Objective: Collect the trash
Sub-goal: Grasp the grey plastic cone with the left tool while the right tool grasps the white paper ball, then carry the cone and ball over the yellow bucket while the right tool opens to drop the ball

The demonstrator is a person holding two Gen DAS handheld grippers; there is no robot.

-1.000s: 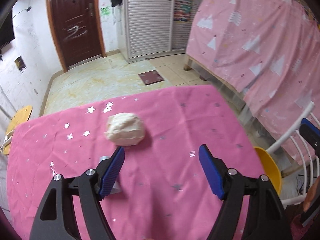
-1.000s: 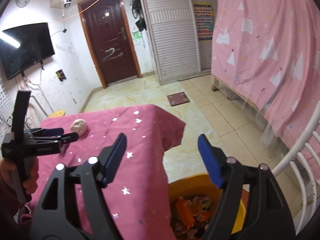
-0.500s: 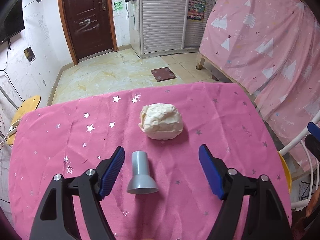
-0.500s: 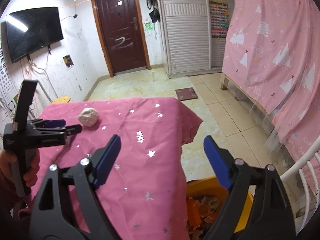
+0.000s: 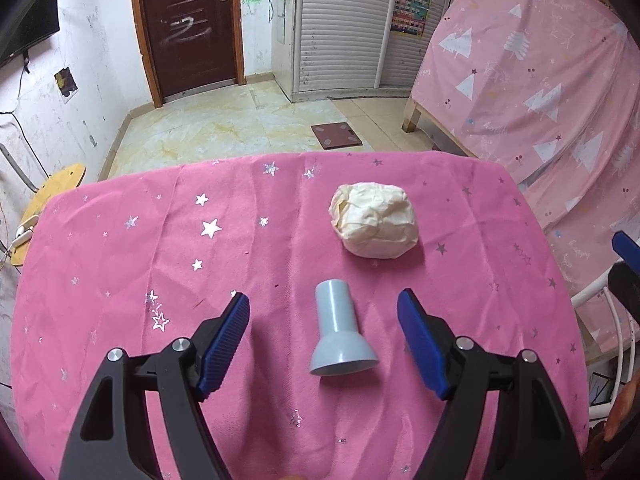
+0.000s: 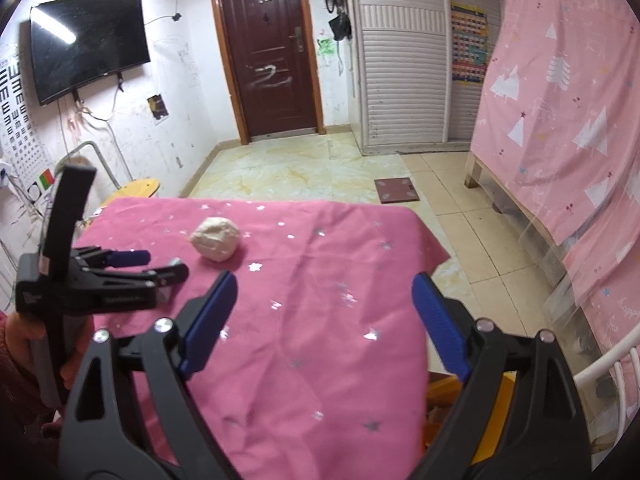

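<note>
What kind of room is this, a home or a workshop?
Most likely a lived-in home room: a wall-mounted TV, a wooden entry door, and a table under a pink star-print tablecloth. The eye chart is unusual.

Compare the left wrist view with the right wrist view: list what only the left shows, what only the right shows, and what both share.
Only the left wrist view shows the grey funnel-shaped piece, lying on the cloth between the open jaws of the left gripper.

Only the right wrist view shows the wall television, the eye chart and the orange bin beside the table, with the right gripper open and empty, its jaws having just been opening.

Both show the crumpled paper ball, the pink starred tablecloth and the dark door.
</note>
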